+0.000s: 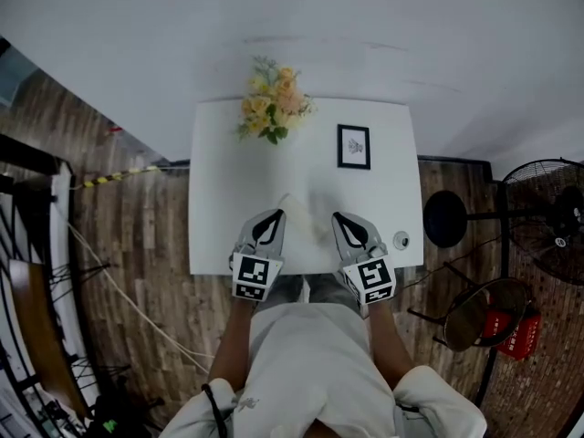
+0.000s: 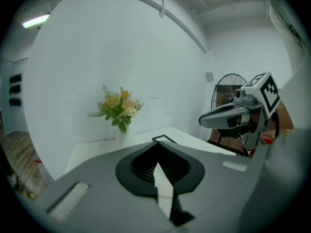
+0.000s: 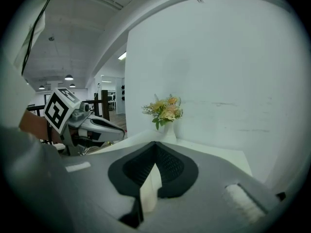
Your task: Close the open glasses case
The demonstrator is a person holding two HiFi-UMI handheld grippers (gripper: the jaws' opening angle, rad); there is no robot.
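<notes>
Blending into table (image 1: 219, 181): glasses case (image 1: 300, 214), prob.

A white table (image 1: 219, 199) stands against a pale wall (image 1: 365, 26) on a wooden floor (image 1: 137, 272). At its far edge sits a bouquet of yellow and peach flowers (image 1: 272, 106), with a black-framed picture (image 1: 354, 146) near it (print too small to read). A black round stool (image 1: 444, 218) and a fan (image 1: 547, 217) stand beside the table.

Left tongs (image 1: 276, 215) and right tongs (image 1: 338, 217) side by side, pointing forward; jaws of both together
</notes>
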